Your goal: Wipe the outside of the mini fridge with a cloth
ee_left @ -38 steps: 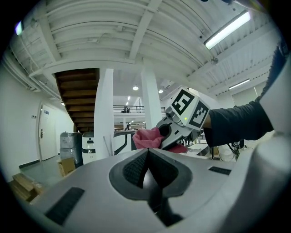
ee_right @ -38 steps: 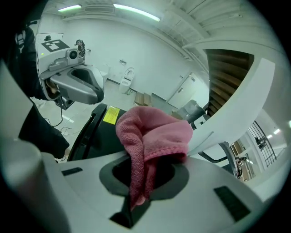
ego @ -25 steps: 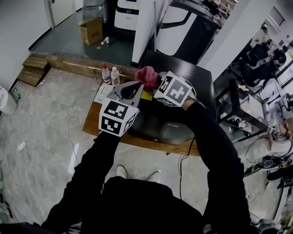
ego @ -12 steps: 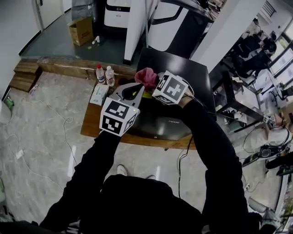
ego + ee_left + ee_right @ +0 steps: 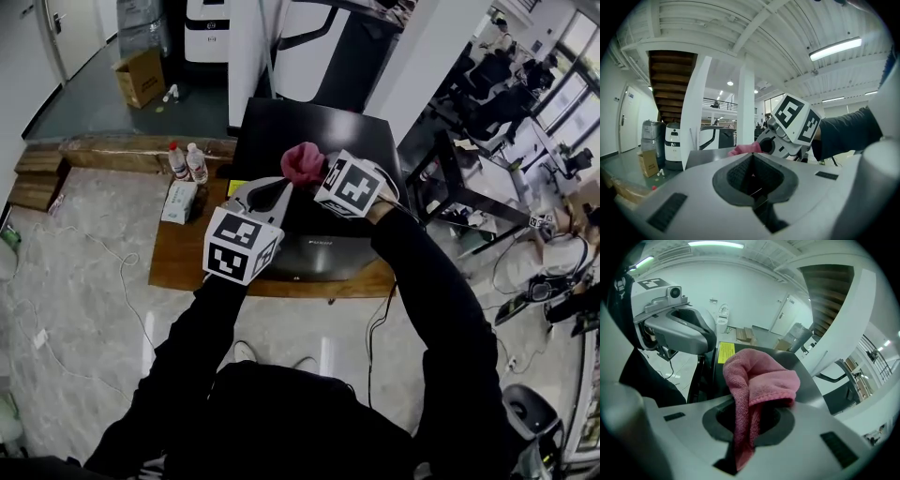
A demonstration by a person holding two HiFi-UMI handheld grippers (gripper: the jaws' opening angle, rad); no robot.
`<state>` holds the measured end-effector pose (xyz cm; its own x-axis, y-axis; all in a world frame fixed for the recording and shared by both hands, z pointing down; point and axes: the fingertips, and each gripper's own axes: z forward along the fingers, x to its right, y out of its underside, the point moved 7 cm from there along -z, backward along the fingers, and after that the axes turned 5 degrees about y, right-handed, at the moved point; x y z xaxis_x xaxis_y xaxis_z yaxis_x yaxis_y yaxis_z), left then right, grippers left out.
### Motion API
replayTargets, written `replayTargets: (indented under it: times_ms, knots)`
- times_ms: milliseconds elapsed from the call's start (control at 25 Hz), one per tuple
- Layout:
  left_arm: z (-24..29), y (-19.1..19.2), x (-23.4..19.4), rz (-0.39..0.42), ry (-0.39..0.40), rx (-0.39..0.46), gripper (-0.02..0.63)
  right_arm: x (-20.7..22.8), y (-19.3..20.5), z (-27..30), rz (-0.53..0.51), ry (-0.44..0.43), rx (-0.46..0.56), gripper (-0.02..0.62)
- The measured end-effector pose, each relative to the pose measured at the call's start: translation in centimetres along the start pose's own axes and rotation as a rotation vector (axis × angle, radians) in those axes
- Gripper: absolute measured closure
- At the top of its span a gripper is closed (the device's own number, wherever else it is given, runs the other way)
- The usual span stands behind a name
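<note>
The mini fridge is a dark box on a wooden platform, with its grey front facing me. My right gripper is shut on a pink cloth, which is bunched over the fridge's top near its front edge. In the right gripper view the cloth hangs folded out of the shut right gripper, above the fridge top and a yellow label. My left gripper hovers just left of the cloth, shut with nothing held. The left gripper view shows the cloth and the right gripper's cube ahead.
Two small bottles and a pack of wipes stand on the wooden platform left of the fridge. A cardboard box and a white machine are farther back. A black frame stands right; cables cross the floor.
Both grippers keep nearly the same pose over the fridge with the cloth still held. My head view has shifted, so the fridge and platform sit more to the left and centre.
</note>
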<state>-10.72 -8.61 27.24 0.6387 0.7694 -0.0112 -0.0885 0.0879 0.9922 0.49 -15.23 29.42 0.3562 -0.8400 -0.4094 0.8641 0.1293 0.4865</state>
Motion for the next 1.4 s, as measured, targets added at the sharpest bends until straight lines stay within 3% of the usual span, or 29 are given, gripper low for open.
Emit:
replayTargets:
  times_ms: [600,880,1000,1200,1400]
  knots:
    - [9.2,-2.3,10.7,0.030,0.086,0.022,0.600,4.7,18.0,-8.4,0.107,0.116,-0.107,0.543]
    - [12.2,-3.8,15.2,0.049,0.083,0.035,0.600,6.2,24.0,-12.0,0.068,0.149,-0.170,0.543]
    - [11.6,-4.0,15.8,0.057,0.058,0.045,0.600,5.9,23.3,-14.2,0.111,0.160,-0.040,0.541]
    - [8.3,-5.2,15.3,0.059,0.000,0.085,0.600,4.0,18.4,-18.7,0.155,0.196,0.246,0.541]
    - [5.2,-6.1,15.1,0.064,-0.037,0.118,0.600,1.0,14.9,-20.3,0.175,0.188,0.418,0.540]
